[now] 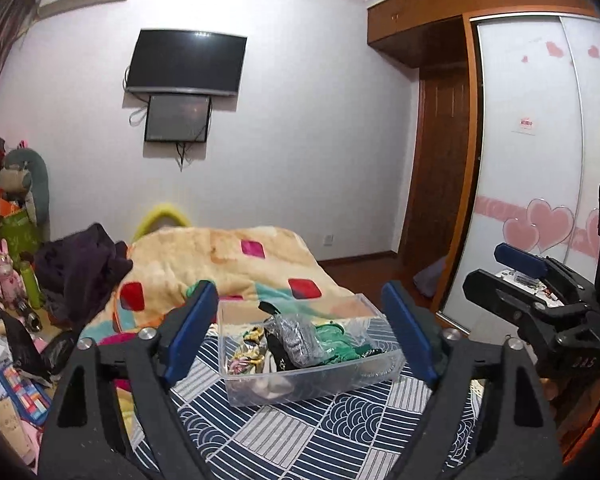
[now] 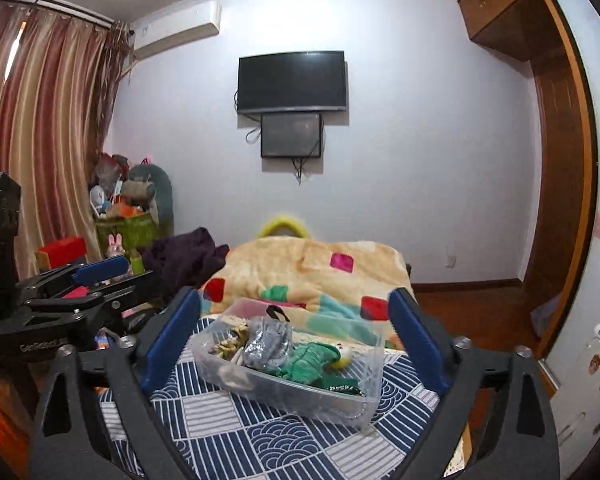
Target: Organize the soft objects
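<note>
A clear plastic box [image 1: 312, 380] sits on the blue-and-white patterned bed cover [image 1: 300, 432]. It holds several soft items: a green cloth [image 1: 336, 340], a grey glittery cloth [image 1: 296, 336], a black piece and a floral one. My left gripper [image 1: 300, 332] is open and empty, held above and in front of the box. My right gripper [image 2: 296, 344] is open and empty, also over the box [image 2: 340, 396]. Each gripper shows at the side of the other's view: the right one [image 1: 540, 280] and the left one [image 2: 80, 284].
A yellow fleece blanket [image 1: 228, 264] with coloured squares lies bunched behind the box. A dark purple garment [image 1: 84, 272] lies at the bed's left. Cluttered toys and boxes [image 1: 8, 240] stand to the left. A wardrobe [image 1: 540, 160] stands to the right.
</note>
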Demonstrator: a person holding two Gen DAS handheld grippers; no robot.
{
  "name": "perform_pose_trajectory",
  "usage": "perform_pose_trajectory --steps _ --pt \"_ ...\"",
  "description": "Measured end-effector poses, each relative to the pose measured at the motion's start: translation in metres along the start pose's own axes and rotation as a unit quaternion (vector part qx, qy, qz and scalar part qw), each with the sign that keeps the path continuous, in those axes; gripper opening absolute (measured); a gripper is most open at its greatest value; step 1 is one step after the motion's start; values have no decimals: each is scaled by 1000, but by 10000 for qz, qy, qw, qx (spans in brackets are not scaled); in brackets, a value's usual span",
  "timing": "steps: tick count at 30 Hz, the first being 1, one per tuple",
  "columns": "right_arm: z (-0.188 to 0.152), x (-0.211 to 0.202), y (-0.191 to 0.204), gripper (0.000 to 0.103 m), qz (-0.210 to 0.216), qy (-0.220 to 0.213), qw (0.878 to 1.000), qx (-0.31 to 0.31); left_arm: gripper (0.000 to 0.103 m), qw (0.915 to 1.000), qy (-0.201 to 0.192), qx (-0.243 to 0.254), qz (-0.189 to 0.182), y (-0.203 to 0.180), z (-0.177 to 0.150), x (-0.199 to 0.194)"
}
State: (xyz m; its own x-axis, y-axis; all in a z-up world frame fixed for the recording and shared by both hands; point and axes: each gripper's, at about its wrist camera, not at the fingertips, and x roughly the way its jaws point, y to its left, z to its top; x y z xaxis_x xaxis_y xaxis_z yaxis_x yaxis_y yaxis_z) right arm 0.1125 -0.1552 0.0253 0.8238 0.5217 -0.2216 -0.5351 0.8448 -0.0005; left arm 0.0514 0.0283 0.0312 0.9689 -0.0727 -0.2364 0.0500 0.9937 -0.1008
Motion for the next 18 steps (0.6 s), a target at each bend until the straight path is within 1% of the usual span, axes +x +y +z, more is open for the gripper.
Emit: perform_pose_trajectory --steps 3,11,18 --pt "0 -4 2 103 -52 -68 10000 15 99 9999 -142 17 54 -2 2 -10" --pt "-3 -9 0 103 -76 -97 9998 125 102 9994 -293 142 119 -10 3 -21" --pt "-7 -14 -2 103 -80 -123 9997 175 102 9996 -250 117 91 -10 2 -19"
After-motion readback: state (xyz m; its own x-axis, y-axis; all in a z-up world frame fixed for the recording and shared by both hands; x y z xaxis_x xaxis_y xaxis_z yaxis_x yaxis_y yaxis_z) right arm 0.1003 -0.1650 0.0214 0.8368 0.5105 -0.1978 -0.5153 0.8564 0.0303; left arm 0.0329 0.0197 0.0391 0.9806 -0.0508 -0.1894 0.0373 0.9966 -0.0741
